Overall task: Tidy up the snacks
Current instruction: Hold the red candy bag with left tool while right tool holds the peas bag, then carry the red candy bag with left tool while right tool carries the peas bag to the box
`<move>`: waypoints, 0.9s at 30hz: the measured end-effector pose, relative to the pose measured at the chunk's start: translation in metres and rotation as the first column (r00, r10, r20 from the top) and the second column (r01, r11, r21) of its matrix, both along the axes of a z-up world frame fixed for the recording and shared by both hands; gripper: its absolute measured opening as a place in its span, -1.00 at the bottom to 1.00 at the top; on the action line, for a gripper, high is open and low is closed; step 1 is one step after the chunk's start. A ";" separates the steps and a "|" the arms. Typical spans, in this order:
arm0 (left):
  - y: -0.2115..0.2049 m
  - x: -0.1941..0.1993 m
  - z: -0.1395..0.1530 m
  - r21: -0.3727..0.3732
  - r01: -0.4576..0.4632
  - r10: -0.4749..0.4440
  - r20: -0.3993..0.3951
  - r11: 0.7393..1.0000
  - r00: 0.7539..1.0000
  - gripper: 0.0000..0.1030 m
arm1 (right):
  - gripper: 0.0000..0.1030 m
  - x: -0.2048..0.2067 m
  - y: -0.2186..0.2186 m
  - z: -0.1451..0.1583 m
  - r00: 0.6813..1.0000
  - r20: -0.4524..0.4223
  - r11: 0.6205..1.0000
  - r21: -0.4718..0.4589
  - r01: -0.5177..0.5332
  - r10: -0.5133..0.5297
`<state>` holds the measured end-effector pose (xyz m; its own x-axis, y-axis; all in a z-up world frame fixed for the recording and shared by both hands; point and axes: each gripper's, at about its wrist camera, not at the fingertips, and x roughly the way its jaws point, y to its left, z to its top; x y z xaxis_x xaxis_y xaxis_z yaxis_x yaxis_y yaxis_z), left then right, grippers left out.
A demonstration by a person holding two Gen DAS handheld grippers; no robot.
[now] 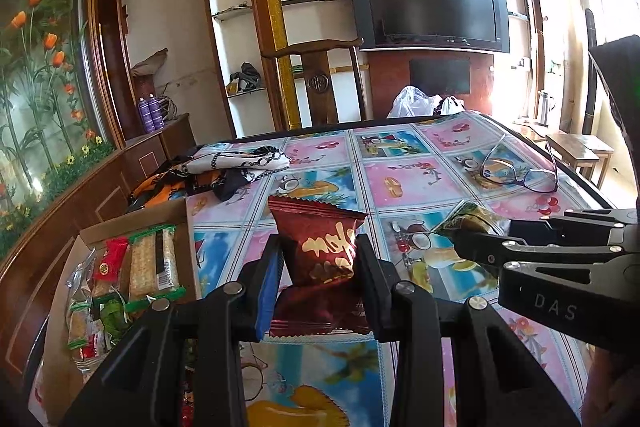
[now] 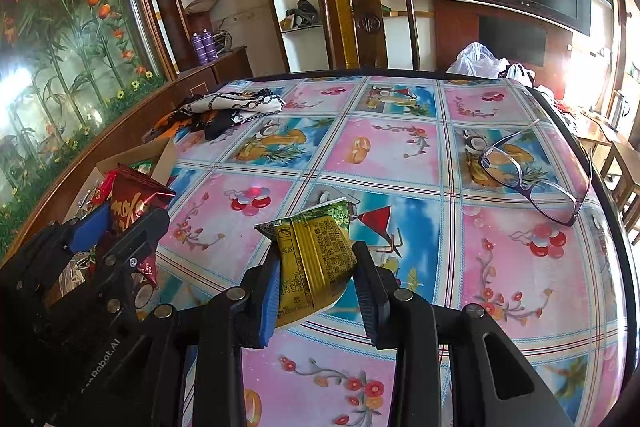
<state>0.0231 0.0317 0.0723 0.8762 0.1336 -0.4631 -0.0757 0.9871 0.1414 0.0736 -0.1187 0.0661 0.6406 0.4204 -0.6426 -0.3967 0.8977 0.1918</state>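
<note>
Over the counter (image 2: 400, 155) with its pink-and-blue fruit-patterned cloth, you are working both claws side by side. Your left claw (image 1: 318, 267) is clamping a dark red snack packet (image 1: 320, 247) with gold lettering between its blue pad and its black one, and the packet is sticking up out of the jaws. A second dark red wrapper (image 1: 316, 315) is showing just under it; whether it is in the grip or lying loose I cannot tell.

Your right claw (image 2: 316, 279) is pinching a green-and-yellow snack packet (image 2: 314, 255), printed side facing the camera, tilted and lifted clear of the counter. From the left view that right claw is sitting just right of the red packet, with the green packet's corner poking out of it.

Left of the red packet, at the counter's left edge, the cardboard box (image 1: 182, 227) is standing open, already holding cracker packs (image 1: 154, 263) with green ends and a small red-wrapped snack (image 1: 108, 263).

Beyond the red packet, a patterned cloth (image 1: 240, 163) is lying bunched near the far left of the counter. Well to the right of the red packet, a pair of glasses (image 1: 516, 171) is resting on the counter, arms unfolded.
</note>
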 end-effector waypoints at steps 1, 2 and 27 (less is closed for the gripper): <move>0.001 0.000 0.001 -0.003 -0.001 0.001 0.002 1.000 1.000 -0.33 | -0.30 0.000 0.000 0.000 1.000 0.000 1.000 -0.001 0.000 0.000; 0.001 0.000 0.001 -0.005 -0.001 0.001 0.003 1.000 1.000 -0.33 | -0.30 0.000 0.000 0.000 1.000 0.000 1.000 -0.001 0.000 0.000; 0.127 -0.026 0.019 -0.178 -0.195 0.195 -0.013 0.965 0.981 -0.32 | -0.30 -0.043 0.048 0.013 0.995 0.096 0.999 0.035 -0.036 0.033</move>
<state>-0.0032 0.1586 0.0915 0.8434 0.2182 -0.4909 -0.2694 0.9624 -0.0351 0.0304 -0.0705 0.0796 0.6828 0.4656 -0.5630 -0.4453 0.8761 0.1845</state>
